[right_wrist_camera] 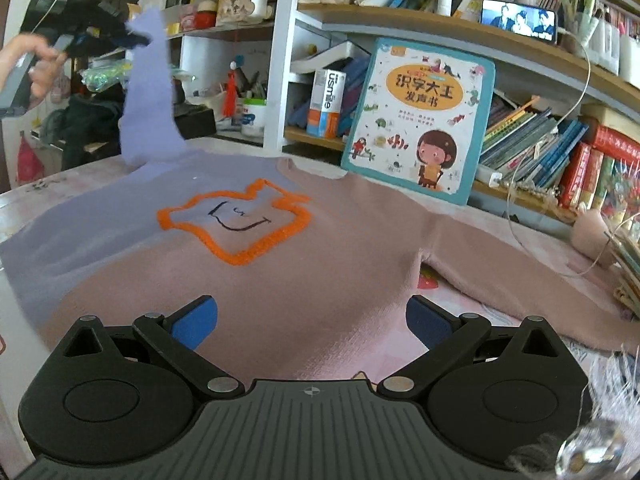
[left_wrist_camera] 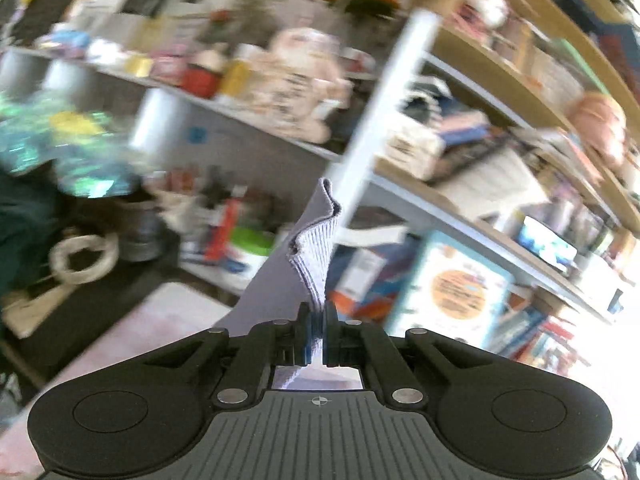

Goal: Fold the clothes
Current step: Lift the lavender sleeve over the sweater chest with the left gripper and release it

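Barely started: left gripper [left_wrist_camera: 316, 330] clamped on lifted sleeve [right_wrist_camera: 146, 92], right gripper [right_wrist_camera: 312, 324] fingers spread empty, sweater [right_wrist_camera: 280, 280] otherwise flat, unfolded.

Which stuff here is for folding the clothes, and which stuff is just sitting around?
For the folding:
- sweater, pink and lilac, flat on the table
- its lilac sleeve, lifted up
- left gripper, pinching the sleeve's cuff
- right gripper, open above the sweater

Just lying about:
- picture book
- phone playing a video
- white cable
- shelf books
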Demonstrator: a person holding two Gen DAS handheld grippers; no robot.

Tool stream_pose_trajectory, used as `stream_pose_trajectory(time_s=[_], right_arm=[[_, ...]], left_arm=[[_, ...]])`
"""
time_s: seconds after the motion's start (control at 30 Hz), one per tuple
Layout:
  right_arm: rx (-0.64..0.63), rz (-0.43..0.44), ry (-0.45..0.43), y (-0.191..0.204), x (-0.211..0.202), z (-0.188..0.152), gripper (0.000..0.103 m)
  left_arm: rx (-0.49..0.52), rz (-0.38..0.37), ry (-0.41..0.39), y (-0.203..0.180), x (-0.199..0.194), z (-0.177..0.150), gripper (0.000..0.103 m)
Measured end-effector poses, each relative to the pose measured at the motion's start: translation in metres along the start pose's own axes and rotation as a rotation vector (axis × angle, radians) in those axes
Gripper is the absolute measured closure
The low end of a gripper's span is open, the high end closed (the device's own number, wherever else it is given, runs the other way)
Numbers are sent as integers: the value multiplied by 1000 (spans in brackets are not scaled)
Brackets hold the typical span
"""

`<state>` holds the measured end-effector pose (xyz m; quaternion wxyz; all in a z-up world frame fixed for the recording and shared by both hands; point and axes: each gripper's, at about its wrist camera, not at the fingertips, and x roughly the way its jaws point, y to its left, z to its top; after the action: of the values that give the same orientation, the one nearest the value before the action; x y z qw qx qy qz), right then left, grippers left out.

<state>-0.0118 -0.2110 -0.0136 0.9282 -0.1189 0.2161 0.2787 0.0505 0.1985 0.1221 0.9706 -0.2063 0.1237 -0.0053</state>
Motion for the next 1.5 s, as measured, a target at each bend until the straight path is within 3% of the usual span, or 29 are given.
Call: stream_pose_trajectory(time_s=[0.4,0.6,0.8,0.87,1.0,1.13,1.3,1.4,1.5], right_arm=[[-53,-1,102,8,16,0,1],[-76,-1,103,11,16,1,1],[-64,6,107,10,17,2,1],[-67,5,107,10,17,1,1],[-69,11,105,11,17,1,1],[-62,14,104,11,17,1,1],[-50,23,108,9,19,1,1],[-48,23,109,9,20,1,1],[-58,16,110,11,20,1,1]], left_arm=[[76,-129,137,-96,77,-36,100],[75,-161,250,-126,117,-81,100],[154,-153,346,-156,148,-130,99],[165,-148,395,-161,157,-145,95],[148,-175,510,-164,169,-167,74],[141,-241,516,-163,156,-171,44],[133,-298,487,-143,117,-153,37],[151,-266,461,-117,85,-144,33],[211,-142,442,-83,50,-142,33]])
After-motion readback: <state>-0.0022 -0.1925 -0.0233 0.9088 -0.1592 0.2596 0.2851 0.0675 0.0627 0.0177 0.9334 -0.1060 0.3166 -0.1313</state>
